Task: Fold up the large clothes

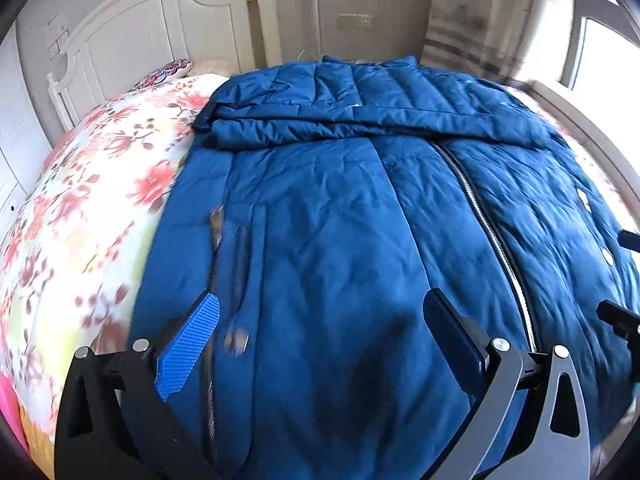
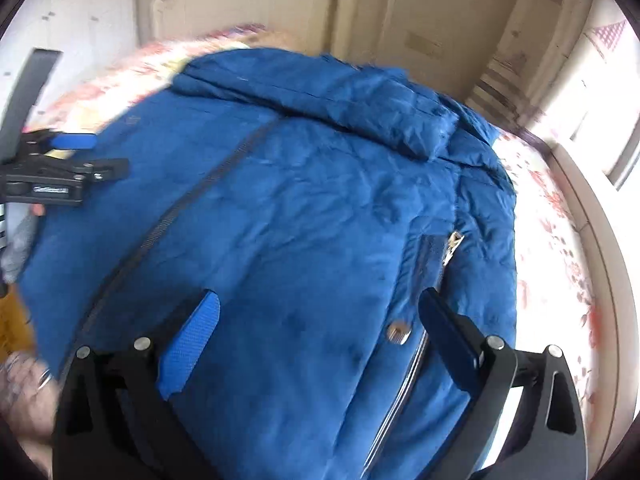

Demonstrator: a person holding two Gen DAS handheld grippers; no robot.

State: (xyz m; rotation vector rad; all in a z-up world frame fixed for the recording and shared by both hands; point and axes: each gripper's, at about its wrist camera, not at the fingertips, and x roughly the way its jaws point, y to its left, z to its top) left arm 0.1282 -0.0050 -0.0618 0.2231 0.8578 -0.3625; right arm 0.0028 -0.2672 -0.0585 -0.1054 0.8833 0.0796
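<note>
Jacket: the blue padded jacket [image 1: 340, 208] lies front-up across the floral bedspread [image 1: 92, 200], front zipper [image 1: 492, 232] closed, its sleeves already laid across the chest near the collar end.
Left gripper [image 1: 320, 344]: your jaws stand wide apart above the lower body panel, nothing between them.
Right gripper [image 2: 320, 344]: also spread wide and empty, over the panel beside the pocket zipper [image 2: 452, 248].
Feel: expect it soft, puffy and light for its bulk — the shell looks smooth, so it will likely slip.
Hold: pinch deep at the hem corners, through both layers, not the padding's skin alone.
Risk: trapped air may spring a fold back — press it flat once laid.
</note>
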